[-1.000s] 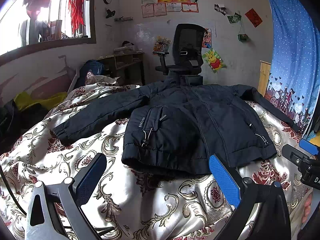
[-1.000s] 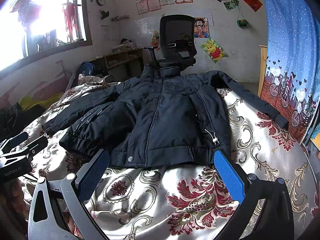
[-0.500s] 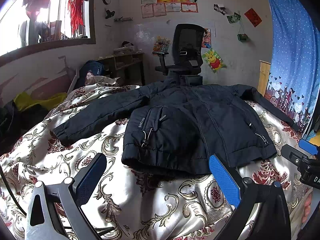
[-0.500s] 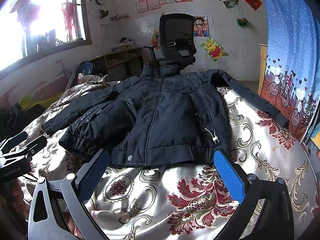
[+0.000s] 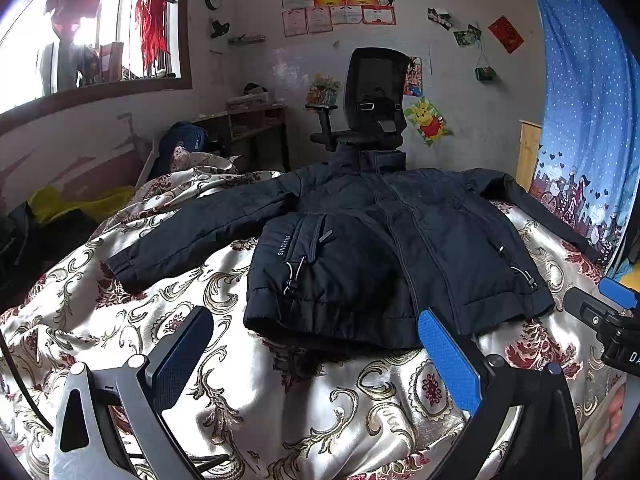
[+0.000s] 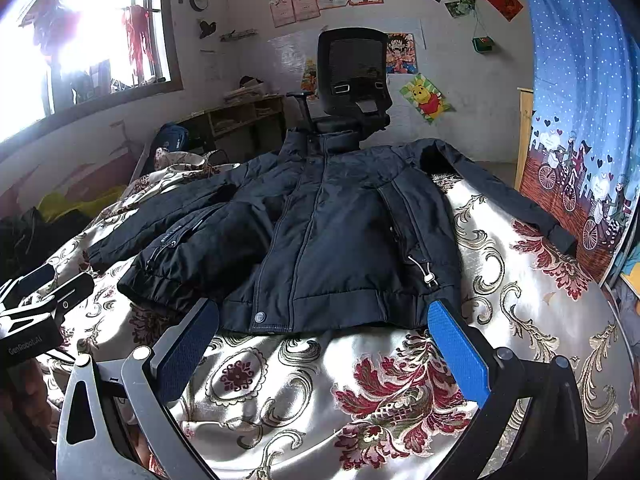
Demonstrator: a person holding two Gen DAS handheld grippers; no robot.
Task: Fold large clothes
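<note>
A dark navy padded jacket (image 5: 400, 240) lies front up on the bed, collar toward the far chair, both sleeves spread out. Its left front panel (image 5: 320, 280) is bunched up near the hem. In the right wrist view the jacket (image 6: 340, 232) fills the middle, hem nearest me. My left gripper (image 5: 316, 344) hovers open just short of the hem, blue pads wide apart, nothing between them. My right gripper (image 6: 324, 332) is open too, its fingertips level with the hem edge. Each gripper shows at the edge of the other's view.
The bed carries a shiny cream cover with red and gold floral pattern (image 6: 360, 392). A black office chair (image 5: 376, 96) stands behind the bed. A wooden shelf desk (image 5: 248, 124) is at the back left, a blue curtain (image 5: 592, 100) at the right.
The right gripper has crept slightly forward toward the jacket hem. The left gripper and the jacket have not visibly moved.
</note>
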